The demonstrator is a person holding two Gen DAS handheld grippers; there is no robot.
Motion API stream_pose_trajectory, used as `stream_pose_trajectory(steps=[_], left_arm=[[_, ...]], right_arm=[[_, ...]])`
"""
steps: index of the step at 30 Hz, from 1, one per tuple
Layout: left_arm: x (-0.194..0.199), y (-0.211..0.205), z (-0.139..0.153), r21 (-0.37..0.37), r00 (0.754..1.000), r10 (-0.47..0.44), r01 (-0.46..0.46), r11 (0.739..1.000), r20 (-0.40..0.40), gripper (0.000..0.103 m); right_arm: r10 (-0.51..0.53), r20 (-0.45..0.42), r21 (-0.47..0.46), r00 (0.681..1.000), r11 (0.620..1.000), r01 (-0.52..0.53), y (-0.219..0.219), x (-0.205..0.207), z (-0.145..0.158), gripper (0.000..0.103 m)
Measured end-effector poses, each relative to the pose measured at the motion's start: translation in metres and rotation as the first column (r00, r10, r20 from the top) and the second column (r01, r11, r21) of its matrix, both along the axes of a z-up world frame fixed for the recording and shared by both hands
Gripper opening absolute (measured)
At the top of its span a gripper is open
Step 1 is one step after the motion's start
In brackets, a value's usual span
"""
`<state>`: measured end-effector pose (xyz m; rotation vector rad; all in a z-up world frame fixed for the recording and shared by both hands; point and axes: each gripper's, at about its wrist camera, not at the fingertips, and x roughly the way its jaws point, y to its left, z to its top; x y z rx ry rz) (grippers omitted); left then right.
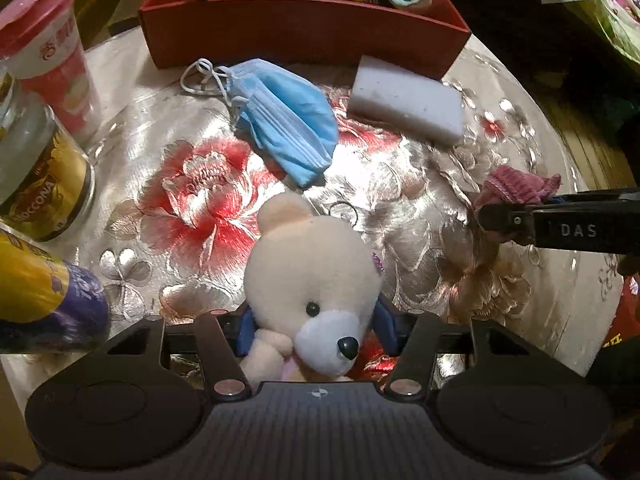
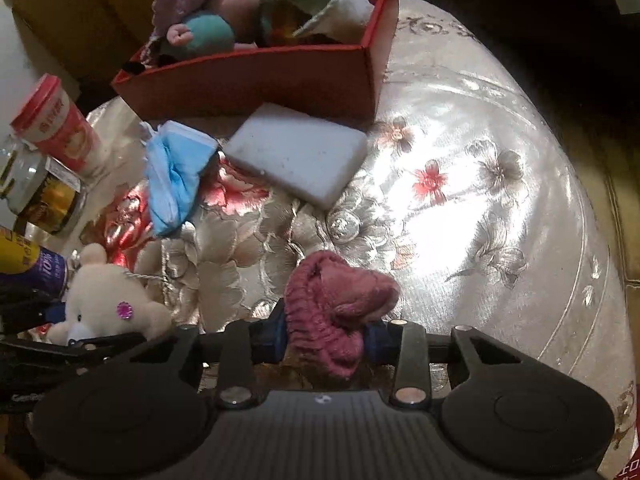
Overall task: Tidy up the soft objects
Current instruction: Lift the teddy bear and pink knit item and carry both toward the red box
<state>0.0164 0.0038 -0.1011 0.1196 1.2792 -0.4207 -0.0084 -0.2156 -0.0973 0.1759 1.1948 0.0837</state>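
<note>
A cream teddy bear [image 1: 312,264] lies on the flowered tablecloth [image 1: 192,200], and my left gripper [image 1: 316,330] is shut on its head, the blue pads pressing both sides. My right gripper [image 2: 324,336] is shut on a crumpled pink knitted cloth [image 2: 340,304]; in the left wrist view that cloth [image 1: 516,186] shows at the right edge. Further back lie a blue face mask [image 1: 288,120] and a white sponge block [image 1: 408,100], loose on the table. Behind them stands a red box [image 1: 304,28] that holds several soft toys and a pale green cloth [image 2: 320,0].
A pink-lidded cup [image 1: 52,52], a glass jar with a gold label [image 1: 40,184] and a yellow and purple can [image 1: 40,300] stand along the left side. The round table's edge [image 2: 600,240] curves away at the right, with dark floor beyond.
</note>
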Motion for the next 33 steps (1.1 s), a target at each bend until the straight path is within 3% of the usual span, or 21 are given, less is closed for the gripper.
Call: stream_pose_trajectory(steps=[8,17,18,29,33], left_arm=[[0.015,0.0,0.029,-0.068,0.996,0.021,-0.016,0.998,0.082,0.056],[0.03,-0.004,0.055,-0.094,0.983,0.075,-0.06,0.994,0.166,0.056],[0.031,-0.004,0.057,-0.104,0.977,0.07,-0.05,0.993,0.203,0.056],[0.038,-0.014,0.085,-0.093,0.942,0.064,-0.035,0.995,0.33,0.057],[0.045,-0.014,0.09,-0.096,0.937,0.078,-0.048,0.994,0.341,0.057]], right_arm=[[-0.01,0.119,0.027,0.993,1.0,0.007,0.005,0.001,0.039,0.012],[0.004,0.244,0.113,0.97,0.993,-0.032,0.016,0.015,0.074,0.012],[0.006,0.254,0.119,0.967,0.992,-0.038,0.017,0.017,0.077,0.012],[0.002,0.362,0.119,0.932,0.992,-0.049,0.018,0.026,0.105,0.012],[0.004,0.396,0.094,0.918,0.995,-0.045,0.02,0.027,0.112,0.012]])
